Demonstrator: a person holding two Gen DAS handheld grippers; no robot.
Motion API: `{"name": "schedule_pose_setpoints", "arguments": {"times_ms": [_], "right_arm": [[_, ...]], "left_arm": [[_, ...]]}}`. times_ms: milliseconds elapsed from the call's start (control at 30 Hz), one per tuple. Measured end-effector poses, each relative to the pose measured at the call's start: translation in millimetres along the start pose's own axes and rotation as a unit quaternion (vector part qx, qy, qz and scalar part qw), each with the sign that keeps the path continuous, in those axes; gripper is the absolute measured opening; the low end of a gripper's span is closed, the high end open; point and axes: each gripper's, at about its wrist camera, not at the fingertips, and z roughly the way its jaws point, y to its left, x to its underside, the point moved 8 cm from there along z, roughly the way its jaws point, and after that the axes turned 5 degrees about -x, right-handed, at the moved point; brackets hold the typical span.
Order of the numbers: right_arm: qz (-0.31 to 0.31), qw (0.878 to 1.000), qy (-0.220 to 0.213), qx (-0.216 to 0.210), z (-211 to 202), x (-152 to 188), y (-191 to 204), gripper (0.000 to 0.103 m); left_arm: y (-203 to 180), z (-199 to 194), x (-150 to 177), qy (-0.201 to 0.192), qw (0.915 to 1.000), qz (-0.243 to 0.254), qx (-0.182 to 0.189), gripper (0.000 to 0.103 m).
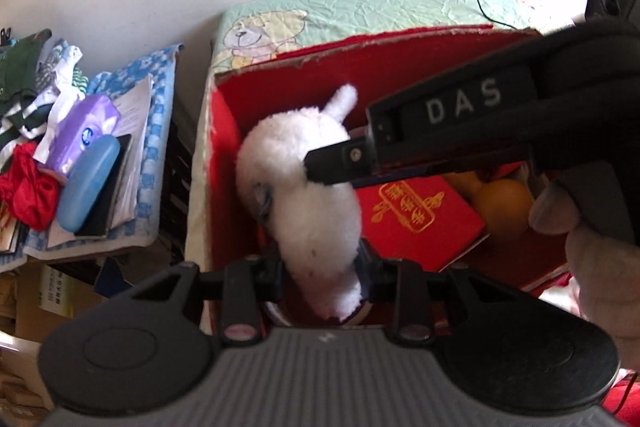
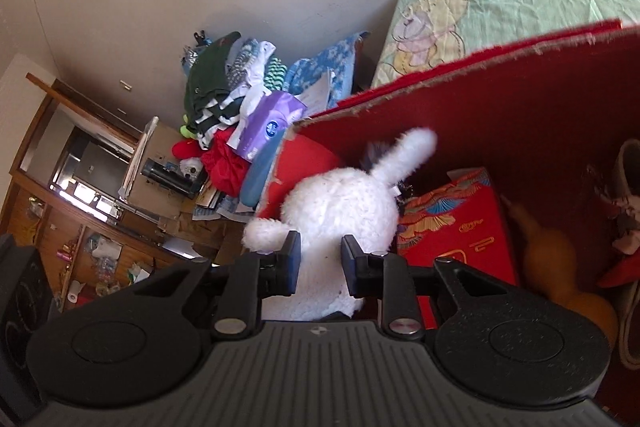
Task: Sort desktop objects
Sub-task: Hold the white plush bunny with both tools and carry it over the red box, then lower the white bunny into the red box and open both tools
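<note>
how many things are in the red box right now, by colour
white: 1, plush toy, both claws closed on it
red: 1, booklet
orange: 1, gourd
total: 3 that show clearly; the box's right side is partly hidden

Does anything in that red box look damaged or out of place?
The red box has a ragged, torn top edge with bare cardboard showing. A white plush toy hangs over it, gripped by both the left gripper and right gripper.
</note>
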Motion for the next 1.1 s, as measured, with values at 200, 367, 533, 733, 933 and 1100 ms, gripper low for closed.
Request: {"name": "schedule_pose_setpoints", "arguments": {"times_ms": [200,367,533,733,933,1100], "right_arm": [[-0.003,1.000,0.014,0.003,10.2,6.3,0.3,0.026],[-0.026,0.999,0.022,0.015,17.1,9.2,2.4,0.027],[-0.003,1.000,0.023,0.013,17.3,6.1,-5.8,0.042],[-0.002,1.000,0.007,0.016,4.5,2.4,-7.1,0.041],[-0.001,0.999,-0.007,0.032,-0.2,-2.0,-7.8,0.042],[0.013,0.999,0.006,0.039,6.0,-3.2,-12.6,0.041]], "left_arm": [[10.9,-3.7,4.6,0.007,0.9996,-0.024,0.015,0.033],[13.7,-1.9,4.1,0.007,0.9990,-0.041,0.018,0.035],[12.7,-3.7,-2.8,0.003,0.9984,-0.056,0.012,0.041],[8.0,-12.6,-8.3,-0.012,0.9981,-0.058,0.019,0.060],[8.3,-20.7,-12.7,-0.019,0.9976,-0.064,0.017,0.061],[8.4,-22.7,-11.3,-0.019,0.9972,-0.069,0.020,0.061]]}}
